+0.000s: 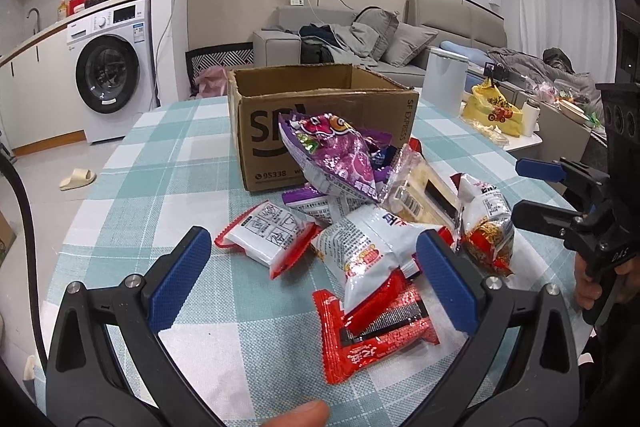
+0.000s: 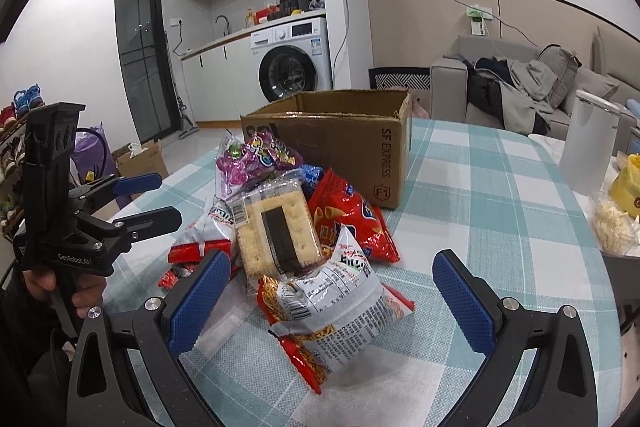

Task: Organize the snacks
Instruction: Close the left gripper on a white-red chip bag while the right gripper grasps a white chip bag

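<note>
A heap of snack packets lies on the checked tablecloth (image 1: 160, 187) in front of an open cardboard box (image 1: 320, 147) (image 2: 344, 147). On top are a purple candy bag (image 1: 332, 155) (image 2: 256, 159) and a clear cracker pack (image 2: 276, 231) (image 1: 424, 195). A red chip bag (image 2: 348, 215) leans by the box. My left gripper (image 1: 314, 239) is open over a white packet (image 1: 368, 247) and a flat red packet (image 1: 376, 339). My right gripper (image 2: 330, 259) is open just above a white-and-red noodle packet (image 2: 336, 311). Neither one holds anything.
A white canister (image 2: 588, 143) and a yellow bag (image 1: 492, 111) stand at the table's right side. The table's rounded edge runs along the left, with floor and a slipper (image 1: 78, 179) beyond. A sofa and a washing machine are behind.
</note>
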